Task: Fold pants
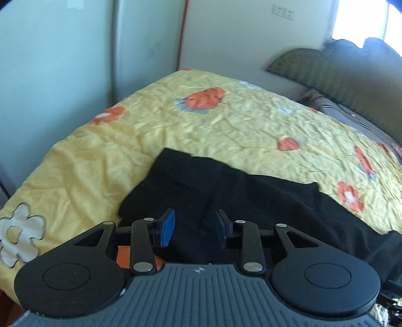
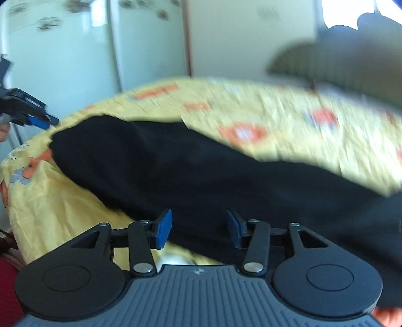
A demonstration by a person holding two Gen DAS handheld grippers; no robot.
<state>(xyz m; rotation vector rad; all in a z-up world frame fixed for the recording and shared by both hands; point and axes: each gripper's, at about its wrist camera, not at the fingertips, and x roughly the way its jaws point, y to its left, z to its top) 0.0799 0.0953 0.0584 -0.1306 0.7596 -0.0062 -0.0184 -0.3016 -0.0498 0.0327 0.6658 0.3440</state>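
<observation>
I see a yellow bedspread (image 1: 226,120) covering the bed, crumpled all over and printed with orange flowers (image 1: 204,98) and a white flower (image 1: 20,234) near its left edge. Beyond the bed on my left stands a pale green cabinet (image 1: 62,55) with two doors; my right view shows dark motifs on the upper part of its doors, too blurred for me to read. Beside it a thin orange-red strip (image 1: 182,32) runs up the white wall (image 1: 238,32). A pale switch plate (image 1: 284,12) sits high on that wall. At the right a dark green ribbed headboard (image 1: 339,68) rises, with a bright window (image 1: 361,20) above it.
</observation>
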